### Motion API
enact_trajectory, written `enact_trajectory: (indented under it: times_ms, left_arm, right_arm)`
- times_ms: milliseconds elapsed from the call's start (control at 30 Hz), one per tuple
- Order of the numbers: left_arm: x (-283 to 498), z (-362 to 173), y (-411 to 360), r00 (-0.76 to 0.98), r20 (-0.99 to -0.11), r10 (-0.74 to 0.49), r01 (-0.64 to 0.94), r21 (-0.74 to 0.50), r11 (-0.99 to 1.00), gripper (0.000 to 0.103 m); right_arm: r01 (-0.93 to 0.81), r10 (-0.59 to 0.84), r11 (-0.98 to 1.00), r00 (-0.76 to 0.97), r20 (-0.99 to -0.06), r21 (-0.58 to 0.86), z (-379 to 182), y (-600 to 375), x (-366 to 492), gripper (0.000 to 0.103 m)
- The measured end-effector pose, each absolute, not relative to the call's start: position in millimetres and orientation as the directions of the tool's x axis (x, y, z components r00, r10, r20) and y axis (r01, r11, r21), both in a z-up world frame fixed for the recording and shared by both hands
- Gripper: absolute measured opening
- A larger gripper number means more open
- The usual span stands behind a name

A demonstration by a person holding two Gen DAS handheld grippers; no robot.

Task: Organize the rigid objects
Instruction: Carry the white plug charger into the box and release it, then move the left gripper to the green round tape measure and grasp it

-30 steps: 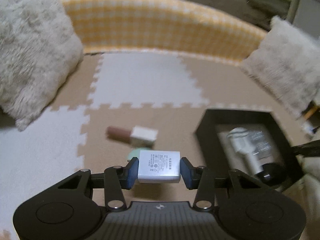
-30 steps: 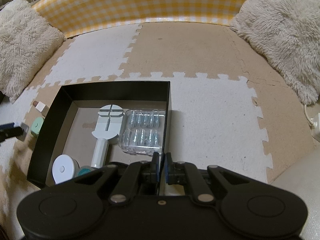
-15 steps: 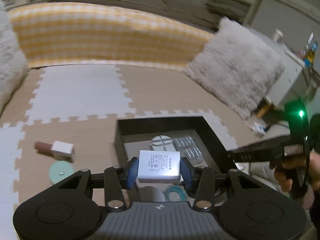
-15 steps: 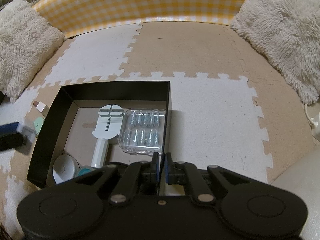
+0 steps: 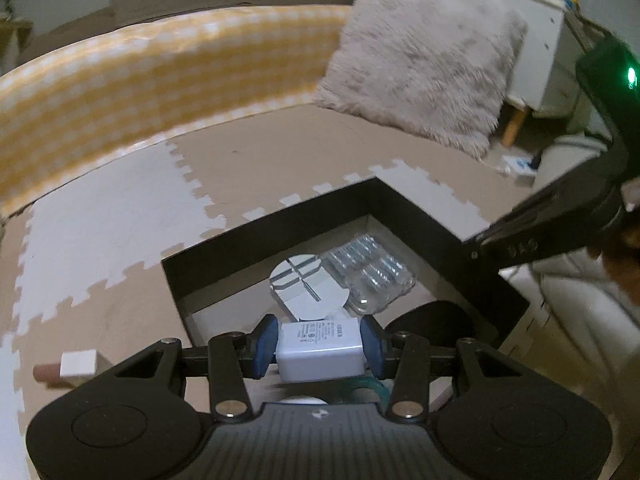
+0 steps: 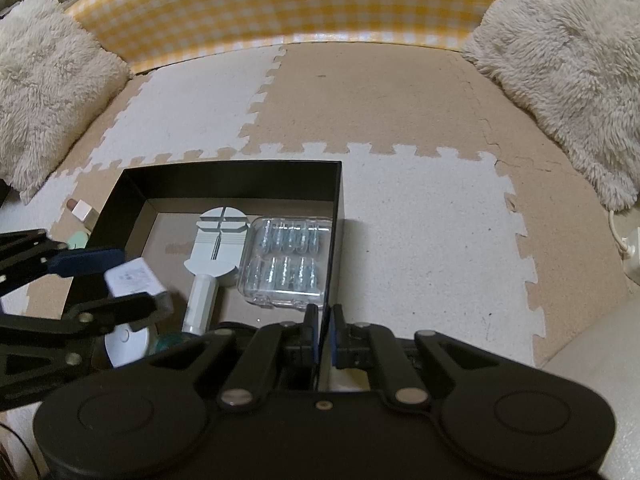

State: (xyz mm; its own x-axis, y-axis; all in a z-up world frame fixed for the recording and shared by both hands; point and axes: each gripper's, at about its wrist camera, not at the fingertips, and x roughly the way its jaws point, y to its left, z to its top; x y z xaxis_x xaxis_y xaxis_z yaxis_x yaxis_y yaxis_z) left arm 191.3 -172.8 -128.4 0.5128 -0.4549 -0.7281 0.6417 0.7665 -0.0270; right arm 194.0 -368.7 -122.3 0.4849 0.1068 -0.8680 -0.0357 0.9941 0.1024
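Left gripper (image 5: 319, 349) is pinching white charger (image 5: 320, 349) over near-left part of black box (image 6: 236, 174), so lowering it into bare floor left of white tool (image 6: 218, 236) looks best, while right gripper (image 6: 325, 330) is gripping box's right wall.

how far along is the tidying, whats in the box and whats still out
Partly done. The black box already holds a white tool, a clear plastic case and a white disc. In hand: the left gripper grips a white charger block over the box, not yet released. The right gripper pinches the box wall. Left outside: a brown-and-white tube and a green disc.
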Motion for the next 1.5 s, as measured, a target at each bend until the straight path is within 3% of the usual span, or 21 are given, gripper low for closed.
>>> enact_trajectory:
  times_ms: [400,533,900,1167,1500]
  left_arm:
    - [194,-143,-167,0.536,-0.723,-0.437,0.622,-0.013,0.783,0.049]
    - [189,-140,-168,0.516,-0.73,-0.448,0.631,-0.03,0.776,0.063]
    - [176,-122,-160,0.441,-0.748,-0.496,0.619,-0.147,0.771,0.077]
    - [173,-98,-154,0.45,-0.725,-0.522,0.605,-0.182,0.775,0.099]
    - [184,-67,-128,0.533,-0.67,-0.516,0.521,-0.221,0.825,0.103]
  right_arm:
    - [-0.043,0.102,0.995,0.482,-0.87,0.093,-123,-367,195,0.006]
    - [-0.041,0.101,0.995,0.482,-0.87,0.093,-123,-367,195,0.006]
    - [-0.039,0.104,0.994,0.48,-0.871,0.098,-123,-367,195,0.006]
    - [-0.039,0.104,0.994,0.48,-0.871,0.098,-123,-367,195,0.006]
    - [-0.039,0.104,0.994,0.48,-0.871,0.098,-123,-367,195,0.006]
